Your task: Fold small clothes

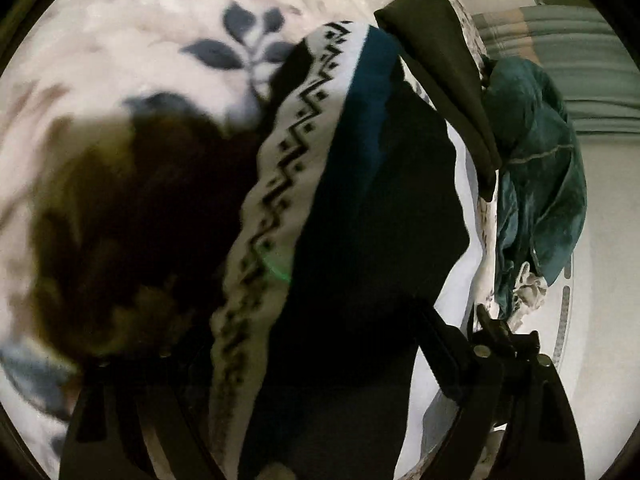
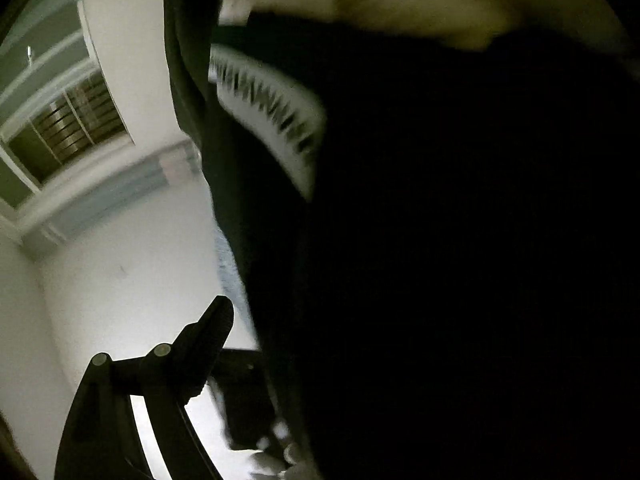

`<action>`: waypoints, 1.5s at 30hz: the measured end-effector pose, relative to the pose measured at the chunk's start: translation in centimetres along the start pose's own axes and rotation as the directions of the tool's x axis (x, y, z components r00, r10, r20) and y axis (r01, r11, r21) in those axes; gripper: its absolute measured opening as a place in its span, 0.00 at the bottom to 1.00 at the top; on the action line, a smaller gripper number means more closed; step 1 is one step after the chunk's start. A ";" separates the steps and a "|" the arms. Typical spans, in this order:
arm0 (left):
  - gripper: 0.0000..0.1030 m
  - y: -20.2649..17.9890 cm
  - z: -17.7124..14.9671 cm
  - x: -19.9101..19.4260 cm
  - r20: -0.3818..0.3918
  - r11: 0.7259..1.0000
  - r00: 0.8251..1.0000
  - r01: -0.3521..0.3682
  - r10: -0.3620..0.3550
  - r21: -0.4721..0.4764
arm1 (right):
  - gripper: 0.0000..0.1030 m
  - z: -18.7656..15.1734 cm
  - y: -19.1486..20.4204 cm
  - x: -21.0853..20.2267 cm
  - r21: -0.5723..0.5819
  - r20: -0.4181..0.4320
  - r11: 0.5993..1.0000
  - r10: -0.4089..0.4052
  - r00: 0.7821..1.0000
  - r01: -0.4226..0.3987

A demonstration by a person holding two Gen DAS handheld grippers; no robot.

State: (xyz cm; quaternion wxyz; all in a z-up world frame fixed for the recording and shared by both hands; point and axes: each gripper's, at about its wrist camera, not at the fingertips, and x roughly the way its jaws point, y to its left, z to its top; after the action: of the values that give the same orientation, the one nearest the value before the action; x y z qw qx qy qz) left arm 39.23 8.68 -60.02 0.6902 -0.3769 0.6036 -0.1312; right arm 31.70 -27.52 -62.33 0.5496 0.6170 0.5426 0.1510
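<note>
Holding the dark zigzag-banded garment [image 1: 360, 200] draped over both grippers (left gripper [image 1: 320, 420] and right gripper [image 2: 280, 400] jaw gaps buried, can't tell closure), risk is cloth slipping onto the floral blanket [image 1: 140, 40]

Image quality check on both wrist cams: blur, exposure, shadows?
Left wrist: the floral blanket is motion-smeared with a heavy dark shadow at left, while the zigzag-trimmed dark garment shows its pattern fairly sharply; strong fisheye curvature. Right wrist: that garment fills most of the frame nearly black, its white trim streaked by blur; the window and bright wall are soft.
</note>
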 end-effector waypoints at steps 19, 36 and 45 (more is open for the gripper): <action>0.30 -17.4 10.5 -5.2 0.079 0.958 0.979 0.165 -0.188 0.235 | 0.30 -1.6 20.5 -6.4 -0.248 0.255 0.968 0.032 0.966 0.033; 0.40 -17.7 32.2 8.2 -0.056 0.936 0.998 0.020 0.000 0.350 | 0.55 14.7 22.7 5.1 -0.192 0.346 0.969 -0.083 0.935 0.157; 0.43 -17.0 28.2 4.2 0.040 0.939 0.997 -0.072 0.062 0.337 | 0.40 13.7 18.7 -10.5 -0.112 0.432 0.973 -0.134 0.892 0.200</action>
State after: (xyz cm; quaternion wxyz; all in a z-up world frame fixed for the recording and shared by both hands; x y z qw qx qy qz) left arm 71.16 4.63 -51.98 0.7574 -0.2339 0.5746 -0.2036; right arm 48.00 -39.72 -47.01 0.7104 0.5419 0.4490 0.0078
